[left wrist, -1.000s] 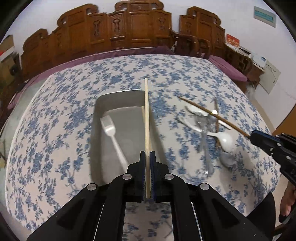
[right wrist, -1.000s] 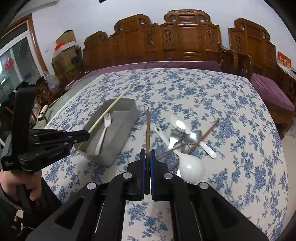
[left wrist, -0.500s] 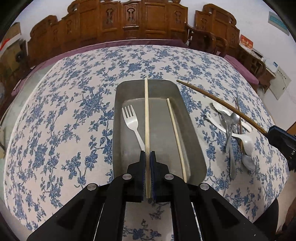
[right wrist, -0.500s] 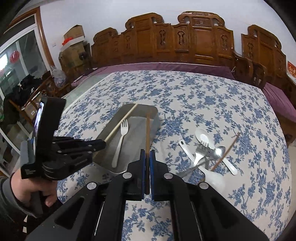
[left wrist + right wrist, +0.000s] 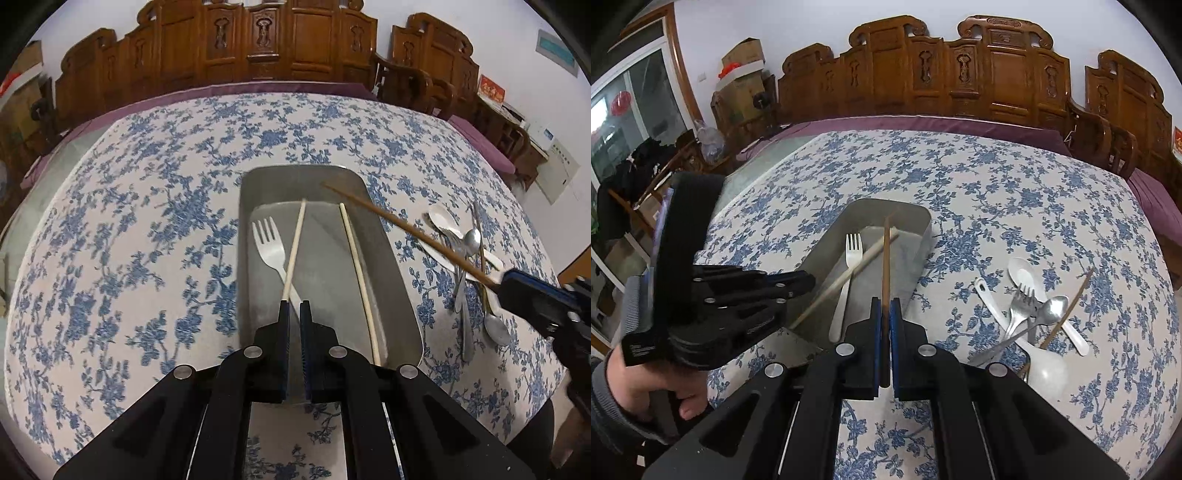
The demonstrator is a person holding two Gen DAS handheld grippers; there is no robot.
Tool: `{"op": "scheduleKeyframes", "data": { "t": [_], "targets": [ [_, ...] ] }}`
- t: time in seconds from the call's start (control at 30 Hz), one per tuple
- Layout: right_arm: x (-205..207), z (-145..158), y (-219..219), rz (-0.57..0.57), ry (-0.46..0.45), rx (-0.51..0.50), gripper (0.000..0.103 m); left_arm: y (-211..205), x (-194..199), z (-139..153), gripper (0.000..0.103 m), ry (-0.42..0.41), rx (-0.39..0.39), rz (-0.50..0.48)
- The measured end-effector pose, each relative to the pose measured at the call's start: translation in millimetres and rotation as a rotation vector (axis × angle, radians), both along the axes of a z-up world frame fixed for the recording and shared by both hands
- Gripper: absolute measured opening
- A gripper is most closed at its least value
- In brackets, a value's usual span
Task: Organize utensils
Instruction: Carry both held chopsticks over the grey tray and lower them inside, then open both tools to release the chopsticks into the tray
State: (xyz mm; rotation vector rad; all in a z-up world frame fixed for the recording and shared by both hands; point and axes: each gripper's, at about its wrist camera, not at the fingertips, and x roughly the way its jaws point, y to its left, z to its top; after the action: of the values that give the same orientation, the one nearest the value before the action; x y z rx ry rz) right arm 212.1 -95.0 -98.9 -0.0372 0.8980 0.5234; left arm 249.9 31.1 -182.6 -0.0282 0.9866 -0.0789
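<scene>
A metal tray (image 5: 400,295) (image 5: 820,240) lies on the flowered tablecloth. In it lie a white fork (image 5: 269,247) (image 5: 851,254), a pale chopstick (image 5: 360,280) along the right side, and another pale chopstick (image 5: 293,251) (image 5: 846,275) slanting across the fork. My left gripper (image 5: 292,308) stands just above the tray's near end with jaws slightly apart; the slanted chopstick's near end lies at the fingertips. My right gripper (image 5: 885,306) is shut on a dark brown chopstick (image 5: 886,266) (image 5: 406,227) that reaches over the tray.
A pile of utensils lies right of the tray: metal spoons (image 5: 1051,308), a metal fork (image 5: 1021,308), white spoons (image 5: 1025,275), a brown chopstick (image 5: 1067,310). Carved wooden chairs (image 5: 960,74) ring the table's far side. A cardboard box (image 5: 742,59) stands at the back left.
My left gripper has opened slightly and the pale chopstick has dropped into the tray across the fork. My right gripper has carried the brown chopstick left, over the tray.
</scene>
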Motion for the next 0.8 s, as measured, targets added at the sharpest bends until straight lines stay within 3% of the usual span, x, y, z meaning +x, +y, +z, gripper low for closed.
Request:
{"op": "scheduleKeyframes", "data": {
  "t": [0.8],
  "targets": [
    [44,-44,47,-0.050,0.122,0.007,0.006,41,-21,44,0.005,-0.095,0.011,0.006]
  ]
}}
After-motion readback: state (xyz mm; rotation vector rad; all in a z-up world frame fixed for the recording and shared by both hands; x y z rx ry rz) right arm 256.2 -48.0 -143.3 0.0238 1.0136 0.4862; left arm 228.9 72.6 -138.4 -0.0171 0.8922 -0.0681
